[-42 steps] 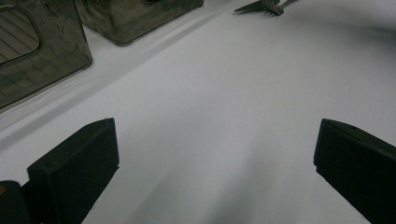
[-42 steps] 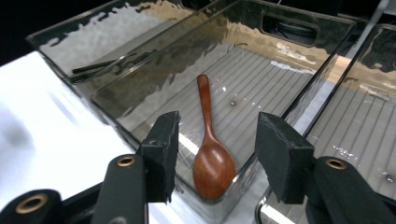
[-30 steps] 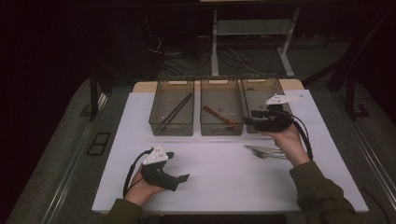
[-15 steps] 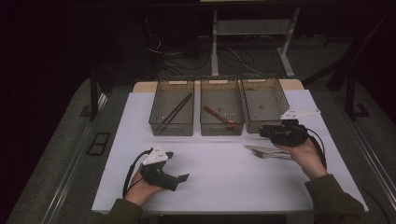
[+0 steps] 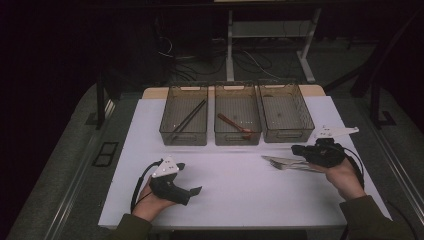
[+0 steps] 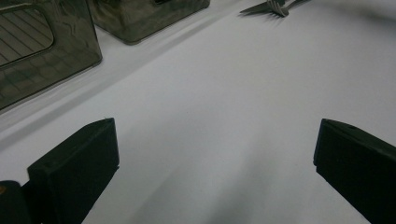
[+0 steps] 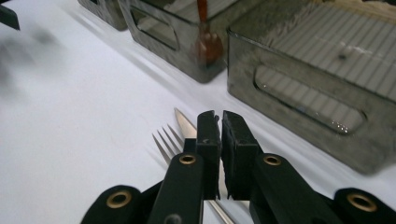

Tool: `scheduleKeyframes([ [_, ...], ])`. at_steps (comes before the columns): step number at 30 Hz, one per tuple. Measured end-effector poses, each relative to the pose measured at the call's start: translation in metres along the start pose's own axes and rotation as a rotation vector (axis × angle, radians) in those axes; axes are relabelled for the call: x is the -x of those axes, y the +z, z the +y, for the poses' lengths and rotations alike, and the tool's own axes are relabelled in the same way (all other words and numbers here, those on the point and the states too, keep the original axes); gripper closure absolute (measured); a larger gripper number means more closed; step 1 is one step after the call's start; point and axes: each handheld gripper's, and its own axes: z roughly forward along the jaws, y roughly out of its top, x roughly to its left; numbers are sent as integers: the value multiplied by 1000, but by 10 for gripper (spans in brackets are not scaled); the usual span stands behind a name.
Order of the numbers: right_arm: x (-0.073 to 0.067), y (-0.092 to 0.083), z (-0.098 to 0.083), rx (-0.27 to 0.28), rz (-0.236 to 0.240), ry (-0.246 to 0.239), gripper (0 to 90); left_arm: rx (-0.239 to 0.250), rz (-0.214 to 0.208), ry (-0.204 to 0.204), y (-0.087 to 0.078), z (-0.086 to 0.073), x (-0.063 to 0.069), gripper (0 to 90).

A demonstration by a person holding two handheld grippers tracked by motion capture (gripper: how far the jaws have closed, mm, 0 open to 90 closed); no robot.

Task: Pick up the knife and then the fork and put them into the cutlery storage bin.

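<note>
A metal fork (image 5: pixel 286 164) and knife (image 5: pixel 272 159) lie together on the white table at the right, in front of the trays. My right gripper (image 5: pixel 296 149) hovers low over their handles and points left. In the right gripper view its jaws (image 7: pixel 219 116) have just been closing and stand almost together with nothing seen between the pads. The fork tines (image 7: pixel 163 140) and the knife tip (image 7: pixel 184 122) show on the table below them. My left gripper (image 5: pixel 188 178) rests at the front left, open and empty (image 6: pixel 210 172).
Three smoky plastic trays stand in a row at the back. The left tray (image 5: pixel 167 131) holds black chopsticks (image 5: pixel 187 120). A red-brown spoon (image 5: pixel 235 125) lies in the middle tray (image 5: pixel 238 139). The right tray (image 5: pixel 305 120) looks bare. The cutlery (image 6: pixel 273 5) is far from the left gripper.
The right hand has come down and back from over the right tray to the cutlery, and its jaws have closed. The left hand has not moved.
</note>
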Motion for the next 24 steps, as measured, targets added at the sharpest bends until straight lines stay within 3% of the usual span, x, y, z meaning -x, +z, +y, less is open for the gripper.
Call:
scheduleKeyframes([
  [10, 12, -7, -24, -60, -29, 15, 887, 2, -4, -2, 0, 0, -1, 0],
  [15, 21, -5, -38, -116, -75, 16, 887, -3, 2, 3, 1, 1, 0, 0],
  [24, 34, 2, -49, -167, -101, 35, 887, -8, 1, 10, 0, 1, 2, 0],
])
